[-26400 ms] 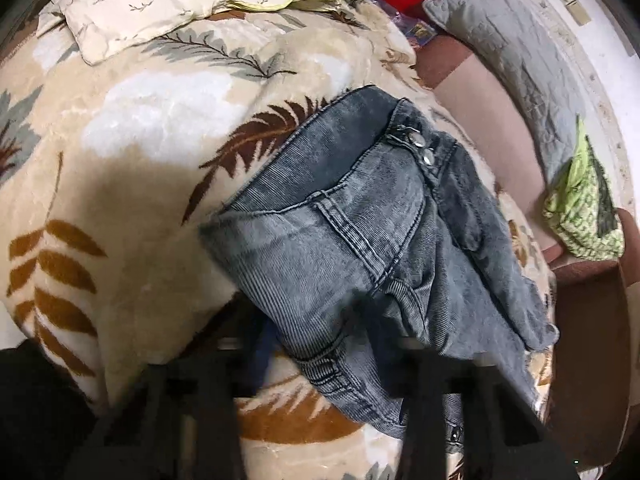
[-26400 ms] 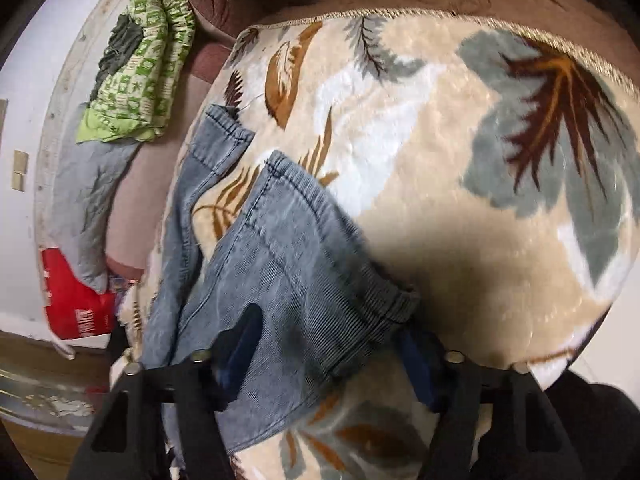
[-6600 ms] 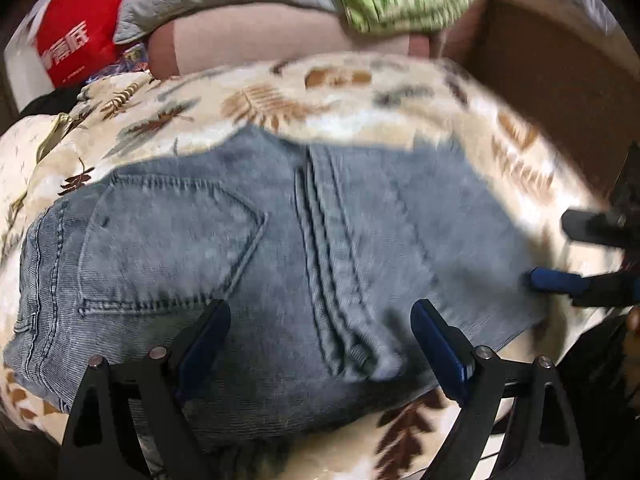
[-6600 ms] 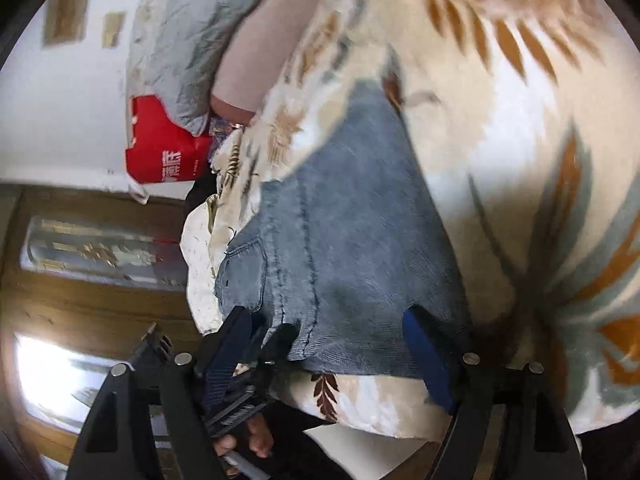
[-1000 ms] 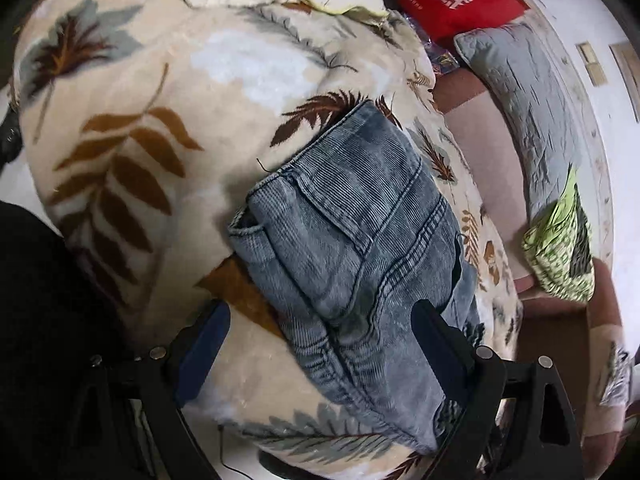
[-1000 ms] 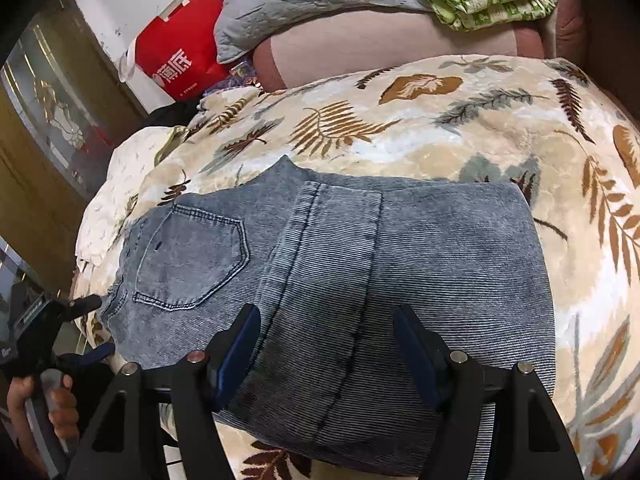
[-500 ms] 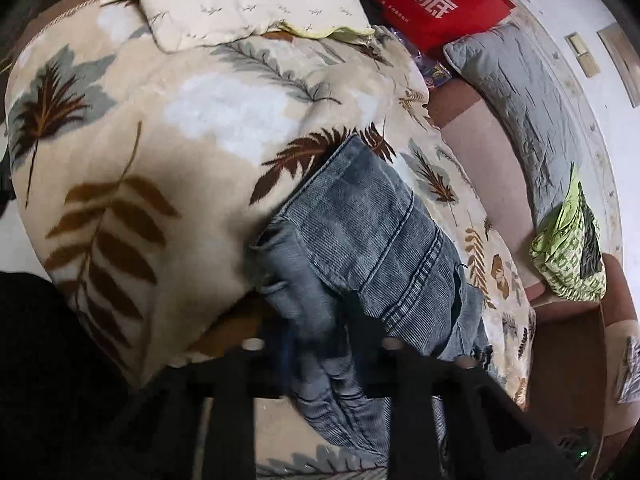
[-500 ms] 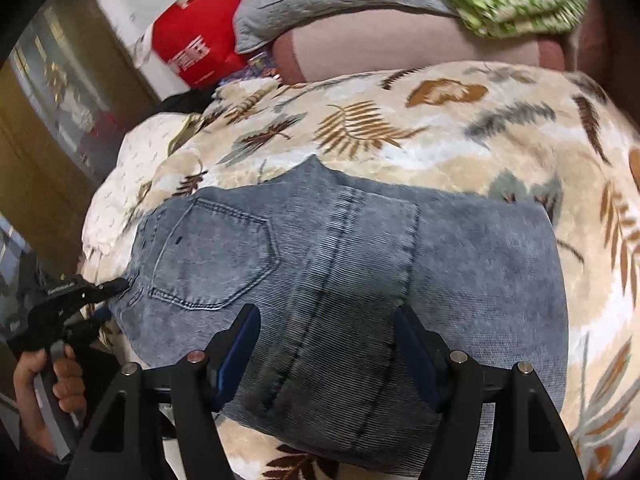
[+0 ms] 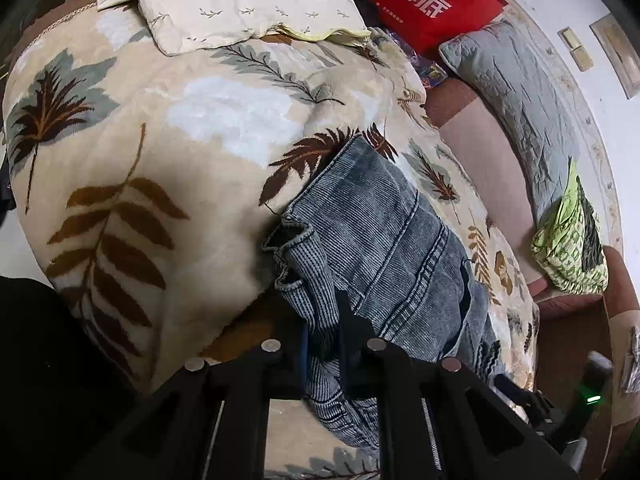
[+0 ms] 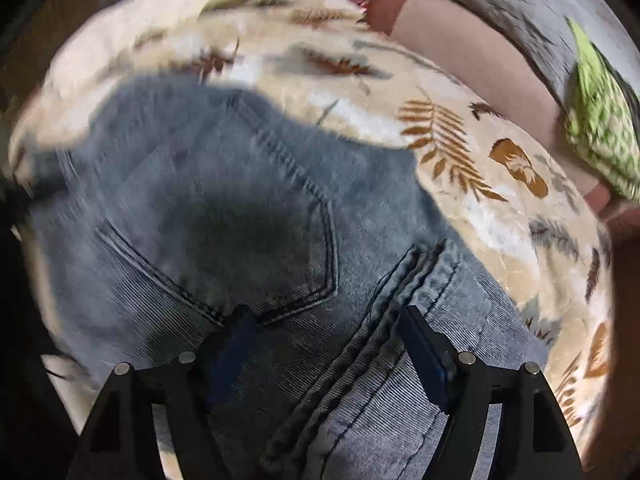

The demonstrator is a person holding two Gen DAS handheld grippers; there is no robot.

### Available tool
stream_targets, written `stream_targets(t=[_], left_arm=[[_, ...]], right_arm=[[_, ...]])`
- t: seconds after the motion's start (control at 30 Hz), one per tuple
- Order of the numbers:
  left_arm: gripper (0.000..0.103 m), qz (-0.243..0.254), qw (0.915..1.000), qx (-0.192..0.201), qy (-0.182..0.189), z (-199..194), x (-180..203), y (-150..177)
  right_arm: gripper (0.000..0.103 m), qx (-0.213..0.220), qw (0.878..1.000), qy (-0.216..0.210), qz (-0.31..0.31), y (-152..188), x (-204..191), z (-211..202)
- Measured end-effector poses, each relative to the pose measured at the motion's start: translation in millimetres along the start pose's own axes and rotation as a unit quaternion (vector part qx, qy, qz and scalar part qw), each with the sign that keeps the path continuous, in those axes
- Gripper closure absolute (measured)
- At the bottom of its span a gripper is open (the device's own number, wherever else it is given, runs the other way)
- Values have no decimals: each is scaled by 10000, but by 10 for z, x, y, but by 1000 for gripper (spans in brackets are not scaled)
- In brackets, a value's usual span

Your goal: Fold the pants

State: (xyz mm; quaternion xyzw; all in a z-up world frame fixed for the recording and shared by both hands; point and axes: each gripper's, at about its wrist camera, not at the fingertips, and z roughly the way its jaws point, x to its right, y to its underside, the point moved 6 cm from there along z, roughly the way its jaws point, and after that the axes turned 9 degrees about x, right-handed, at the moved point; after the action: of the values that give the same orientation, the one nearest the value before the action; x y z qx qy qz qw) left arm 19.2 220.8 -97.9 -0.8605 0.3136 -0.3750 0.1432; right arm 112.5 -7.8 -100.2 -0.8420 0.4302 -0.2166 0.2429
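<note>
The grey-blue corduroy pants [image 9: 384, 248] lie folded on a beige leaf-print blanket [image 9: 160, 152]. My left gripper [image 9: 324, 344] is shut on the pants' near waistband end, which bunches up between the fingers. In the right wrist view the pants [image 10: 240, 208] fill the frame, back pocket up, thick seam running down right of centre. My right gripper [image 10: 332, 344] is open just above the pants, one finger over the pocket's lower edge, the other right of the seam. The right view is blurred by motion.
A cream pillow [image 9: 240, 4] lies at the blanket's far end. A red bag [image 9: 432, 4], a grey quilted pillow [image 9: 516, 92] and a green patterned cloth [image 9: 572, 244] lie along the pink sofa back [image 9: 480, 152]. The blanket's edge drops off at the left.
My left gripper has closed on the pants' waistband end, open a second ago. My right gripper has swung left and closer over the back pocket.
</note>
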Motion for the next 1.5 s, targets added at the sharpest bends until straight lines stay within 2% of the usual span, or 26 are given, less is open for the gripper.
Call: stream_targets(t=[0.07, 0.17, 0.27, 0.33, 0.43, 0.47, 0.53, 0.63, 0.73, 0.77, 0.83, 0.9, 0.97, 1.03, 1.1, 1.13, 1.17, 1.23, 1.27, 1.3, 1.33, 1.37, 1.4, 1.47, 1.5], left_arm=[[91, 82, 10000, 35, -33, -12, 26, 1], [92, 142, 9999, 86, -45, -35, 68, -11], [94, 264, 9995, 158, -48, -69, 155, -38], [95, 324, 9992, 206, -59, -97, 222, -57], [95, 457, 9984, 300, -108, -150, 352, -89], [95, 541, 9978, 354, -130, -178, 423, -99], [96, 860, 9948, 521, -149, -249, 629, -103], [96, 1539, 9844, 849, -60, -395, 1083, -42], [96, 2411, 9629, 1199, 155, -557, 1660, 156], [96, 2739, 9525, 1302, 271, -615, 1870, 270], [96, 3384, 9284, 1434, 548, -712, 2265, 561], [96, 4024, 9007, 1372, 893, -758, 2620, 980], [96, 4471, 8797, 1102, 1186, -706, 2847, 1416], [96, 4793, 8645, 703, 1343, -569, 2967, 1816], [96, 5104, 8484, 144, 1396, -317, 2994, 2293], [95, 5406, 8302, -348, 1313, -122, 2965, 2579], [94, 5548, 8208, -659, 1192, 32, 2901, 2758], [91, 5760, 8079, -764, 986, 189, 2780, 2922], [87, 5862, 8003, -614, 1100, 129, 2791, 2926], [82, 5820, 8015, -631, 1217, 63, 2812, 2894], [64, 5691, 8068, -765, 1392, -6, 2833, 2859], [53, 5515, 8131, -914, 1627, -97, 2859, 2783], [51, 5377, 8182, -909, 1821, -220, 2883, 2695], [40, 5158, 8299, -600, 2040, -465, 2902, 2429], [38, 5018, 8370, -471, 2130, -572, 2873, 2285]], right_arm=[[25, 193, 9981, -264, 524, 16, 150, -125], [25, 499, 9909, -418, 1179, 191, 493, -348], [25, 737, 9804, -342, 1796, 470, 956, -556], [25, 922, 9691, -264, 2274, 664, 1281, -694], [25, 1160, 9445, -205, 3067, 933, 1718, -848], [25, 1270, 9321, -223, 3383, 1055, 1860, -883], [25, 1415, 9161, -254, 3744, 1189, 2014, -926], [25, 1653, 8893, -481, 4237, 1319, 2208, -998], [25, 1928, 8669, -584, 4560, 1416, 2383, -1129], [25, 2001, 8608, -577, 4645, 1453, 2431, -1161], [25, 2114, 8456, -589, 4867, 1566, 2543, -1234], [25, 2157, 8337, -592, 5048, 1685, 2630, -1273], [25, 2179, 8250, -577, 5182, 1782, 2700, -1293], [25, 2195, 8188, -532, 5277, 1863, 2746, -1321], [25, 2204, 8147, -497, 5340, 1927, 2790, -1323], [25, 2208, 8135, -481, 5359, 1958, 2805, -1327], [25, 2192, 8133, -457, 5370, 1981, 2813, -1327], [25, 2147, 8134, -428, 5390, 2027, 2829, -1312], [25, 2104, 8144, -428, 5391, 2041, 2828, -1296], [25, 2067, 8160, -430, 5381, 2052, 2823, -1278], [25, 2032, 8179, -421, 5366, 2060, 2817, -1262], [25, 1997, 8198, -409, 5351, 2061, 2807, -1246], [25, 1958, 8219, -425, 5331, 2050, 2792, -1226], [25, 1974, 8252, -474, 5271, 2013, 2751, -1226], [25, 2002, 8278, -504, 5217, 1978, 2721, -1244]])
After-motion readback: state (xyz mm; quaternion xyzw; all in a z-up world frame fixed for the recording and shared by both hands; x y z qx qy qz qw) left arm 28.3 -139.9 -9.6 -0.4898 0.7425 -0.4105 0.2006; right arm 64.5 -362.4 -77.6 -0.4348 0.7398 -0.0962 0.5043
